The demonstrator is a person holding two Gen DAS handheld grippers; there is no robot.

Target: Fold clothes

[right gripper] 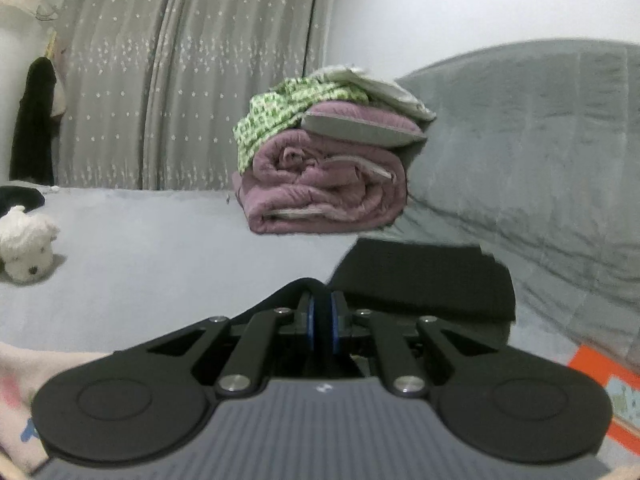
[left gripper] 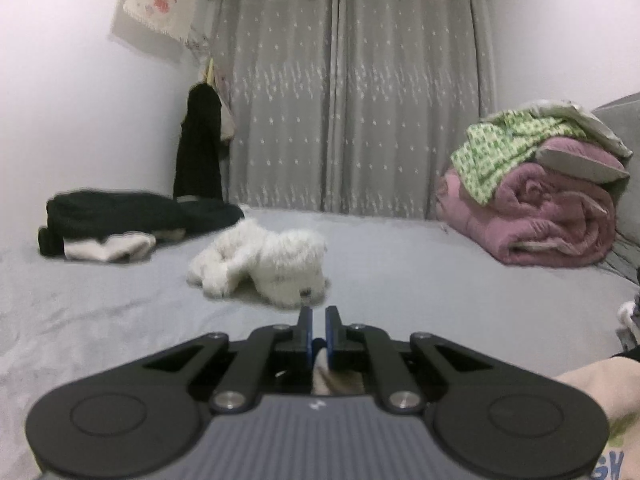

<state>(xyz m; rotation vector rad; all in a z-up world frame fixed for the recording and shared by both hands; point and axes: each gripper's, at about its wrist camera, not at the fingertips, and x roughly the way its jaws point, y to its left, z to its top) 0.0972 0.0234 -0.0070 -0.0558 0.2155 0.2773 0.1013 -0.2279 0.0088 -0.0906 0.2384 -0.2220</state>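
Left wrist view: the left hand-held gripper has its blue-padded jaws drawn nearly together on a thin pinch of pale cream fabric, which shows between and just behind the pads. More of this cream garment with a printed motif lies at the lower right edge, on the grey bed sheet. The cloth looks light, soft and limp; it is likely to sag and slide unless held at an edge or corner, so two matched edge grips suit it best. Farther off lie a heap of black and white clothes, a white fluffy plush dog and a rolled mauve quilt.

Right wrist view: the same cream garment shows at the lower left corner, beside the tool body. The right hand-held gripper is pressed shut on a fold of black cloth that arches over its tips. Whether this fold joins the folded black garment lying just beyond on the bed cannot be told. It appears thicker and less floppy than the cream cloth.
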